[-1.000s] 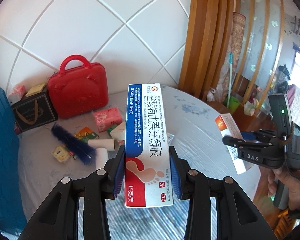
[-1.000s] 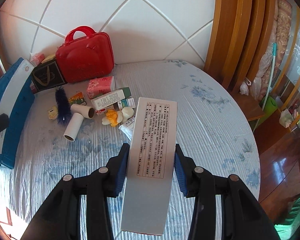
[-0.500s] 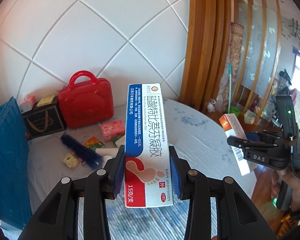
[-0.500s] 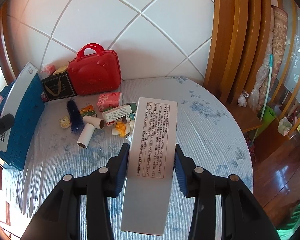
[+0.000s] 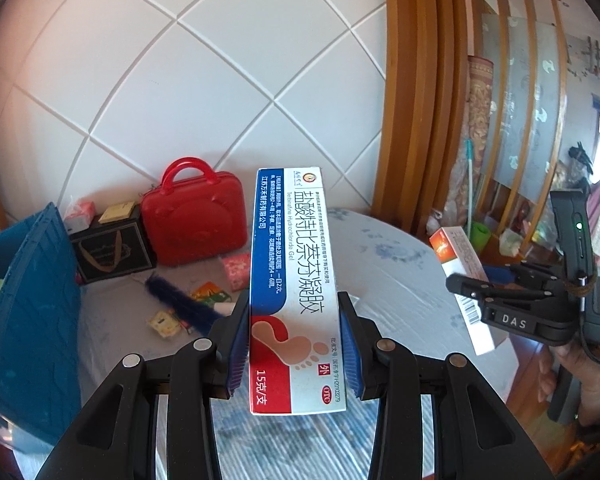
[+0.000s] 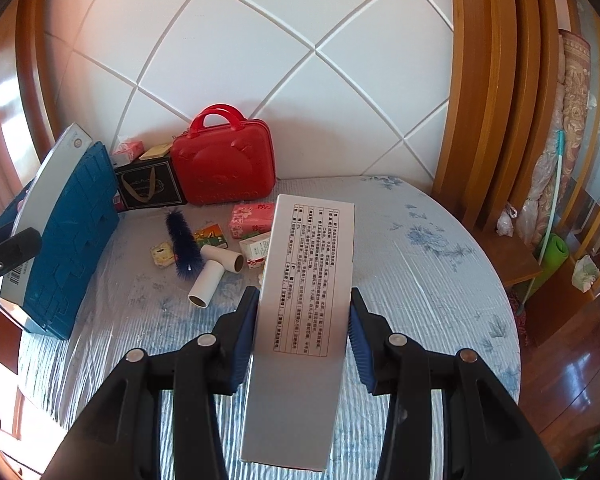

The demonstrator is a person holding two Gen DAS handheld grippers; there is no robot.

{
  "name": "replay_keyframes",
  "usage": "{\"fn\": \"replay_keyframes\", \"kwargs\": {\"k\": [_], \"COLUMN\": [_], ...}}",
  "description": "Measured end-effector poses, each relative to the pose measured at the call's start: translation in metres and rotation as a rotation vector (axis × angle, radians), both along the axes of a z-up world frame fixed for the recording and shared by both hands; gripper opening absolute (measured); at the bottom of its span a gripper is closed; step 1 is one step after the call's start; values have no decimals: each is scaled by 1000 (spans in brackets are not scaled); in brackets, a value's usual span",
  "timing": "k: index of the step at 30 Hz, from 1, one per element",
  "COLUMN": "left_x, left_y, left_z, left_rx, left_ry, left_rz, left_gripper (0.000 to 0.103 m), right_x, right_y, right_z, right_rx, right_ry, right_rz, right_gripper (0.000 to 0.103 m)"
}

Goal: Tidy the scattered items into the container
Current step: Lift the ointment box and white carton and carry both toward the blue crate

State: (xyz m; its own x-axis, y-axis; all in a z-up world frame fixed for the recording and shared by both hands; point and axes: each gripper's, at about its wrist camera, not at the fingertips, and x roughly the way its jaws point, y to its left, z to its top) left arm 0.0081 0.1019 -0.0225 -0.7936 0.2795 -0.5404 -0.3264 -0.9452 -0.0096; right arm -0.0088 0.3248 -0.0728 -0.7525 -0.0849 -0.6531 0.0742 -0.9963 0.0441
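My left gripper [image 5: 294, 320] is shut on a white, blue and red ointment box [image 5: 292, 264] with a foot printed on it, held above the table. My right gripper [image 6: 304, 316] is shut on a long silver-white box [image 6: 308, 280] with a printed table. The left wrist view shows the right gripper [image 5: 476, 292] at the right with its box [image 5: 460, 264]. The blue container [image 6: 72, 240] stands at the table's left edge, beside the left gripper [image 6: 8, 252]. Scattered on the cloth are a fuzzy blue brush [image 6: 182, 244], a white T-shaped tube [image 6: 216, 268], a pink tissue pack [image 6: 250, 218] and small packets [image 6: 162, 254].
A red carry case [image 6: 224, 168] and a black gift box [image 6: 148, 186] stand against the tiled wall. The round table [image 6: 420, 280] has a blue-flowered cloth. Wooden posts and a lower floor lie to the right. A person's hand [image 5: 576, 376] holds the right gripper.
Both grippers have risen with their boxes still clamped. The table items now look lower and farther away, and more of the wall shows.
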Motion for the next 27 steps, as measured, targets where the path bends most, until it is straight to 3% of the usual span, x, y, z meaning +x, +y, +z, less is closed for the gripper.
{"fn": "replay_keyframes", "kwargs": {"k": [13, 27], "left_x": [6, 4], "left_y": [-33, -133], "left_z": [6, 17], "left_rx": [52, 91], "left_ry": [34, 57], "left_rz": [57, 85], "left_gripper": [38, 38], "right_x": [1, 2], "right_y": [-49, -135], "right_z": [18, 41], "right_rx": [29, 80], "right_ry": [15, 50], "right_rz": [85, 95], "right_gripper": [42, 42]}}
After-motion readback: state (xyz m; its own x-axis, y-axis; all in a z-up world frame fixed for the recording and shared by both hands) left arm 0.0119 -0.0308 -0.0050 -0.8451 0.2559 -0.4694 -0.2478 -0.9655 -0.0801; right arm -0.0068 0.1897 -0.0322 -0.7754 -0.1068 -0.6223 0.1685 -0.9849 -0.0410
